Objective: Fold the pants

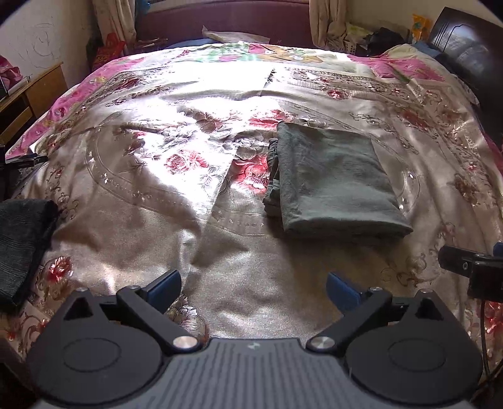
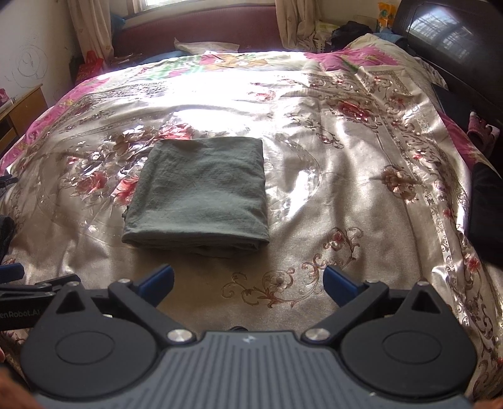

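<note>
The grey-green pants (image 1: 333, 179) lie folded into a compact rectangle on the floral satin bedspread (image 1: 157, 163). In the right wrist view the pants (image 2: 201, 192) sit straight ahead of my right gripper (image 2: 248, 281), which is open and empty, held a little short of their near edge. My left gripper (image 1: 253, 288) is open and empty, to the left of and nearer than the pants. The right gripper's body (image 1: 471, 267) shows at the right edge of the left wrist view.
A dark cloth (image 1: 22, 245) lies at the bed's left edge. A wooden side table (image 1: 28, 97) stands left of the bed. A maroon headboard (image 2: 201, 28) and curtains are at the far end. Dark furniture (image 2: 452, 34) stands at the right.
</note>
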The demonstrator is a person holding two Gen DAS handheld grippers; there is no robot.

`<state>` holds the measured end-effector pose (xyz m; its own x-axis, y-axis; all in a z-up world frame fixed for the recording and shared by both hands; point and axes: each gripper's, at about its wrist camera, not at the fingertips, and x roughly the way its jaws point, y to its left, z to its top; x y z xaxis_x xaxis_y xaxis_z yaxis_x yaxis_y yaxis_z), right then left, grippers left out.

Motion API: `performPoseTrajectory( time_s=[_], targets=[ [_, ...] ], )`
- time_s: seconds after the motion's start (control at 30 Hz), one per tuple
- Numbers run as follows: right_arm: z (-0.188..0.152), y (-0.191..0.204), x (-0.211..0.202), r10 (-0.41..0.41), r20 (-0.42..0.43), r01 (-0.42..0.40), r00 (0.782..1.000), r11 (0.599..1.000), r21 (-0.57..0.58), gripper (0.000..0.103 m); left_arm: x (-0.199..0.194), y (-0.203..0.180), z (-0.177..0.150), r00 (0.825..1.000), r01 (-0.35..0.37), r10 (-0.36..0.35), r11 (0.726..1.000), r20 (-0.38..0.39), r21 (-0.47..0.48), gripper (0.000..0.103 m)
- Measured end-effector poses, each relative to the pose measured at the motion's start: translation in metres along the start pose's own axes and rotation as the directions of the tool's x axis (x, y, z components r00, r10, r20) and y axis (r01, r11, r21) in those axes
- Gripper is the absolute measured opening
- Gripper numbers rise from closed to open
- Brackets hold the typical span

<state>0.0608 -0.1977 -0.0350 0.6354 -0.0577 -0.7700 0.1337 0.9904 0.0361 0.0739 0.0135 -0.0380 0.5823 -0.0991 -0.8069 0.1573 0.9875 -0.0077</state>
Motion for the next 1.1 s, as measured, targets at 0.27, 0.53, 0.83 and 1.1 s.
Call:
performPoseTrajectory(
  time_s=[0.27,0.53,0.83,1.1],
  targets=[
    [0.0041,0.0009,-0.0042,-0.002,0.011,0.002,1.0,1.0,-0.021,0.101,-0.0048,-0.003,0.0025,1.0,-0.011,0.011,1.0,0.009,0.01,0.103],
    [0.0059,0.0017,-0.0046,0.003,0.012,-0.003,1.0,1.0,-0.027,0.101,-0.0063,-0.0041,0.0048,1.0,-0.016,0.016,1.0,0.011,0.013,0.103],
    [0.0063,0.0029,-0.0012,0.01,0.006,-0.01,1.0,0.999,-0.031,0.101,-0.0041,-0.0047,0.0054,1.0,-0.021,0.021,1.0,0.007,0.02,0.103],
    [0.0068,0.0008,0.003,0.01,0.0,-0.01,1.0,1.0,-0.027,0.101,0.0003,-0.0045,0.0066,1.0,-0.022,0.022,0.999,0.0,0.023,0.103]
  ],
)
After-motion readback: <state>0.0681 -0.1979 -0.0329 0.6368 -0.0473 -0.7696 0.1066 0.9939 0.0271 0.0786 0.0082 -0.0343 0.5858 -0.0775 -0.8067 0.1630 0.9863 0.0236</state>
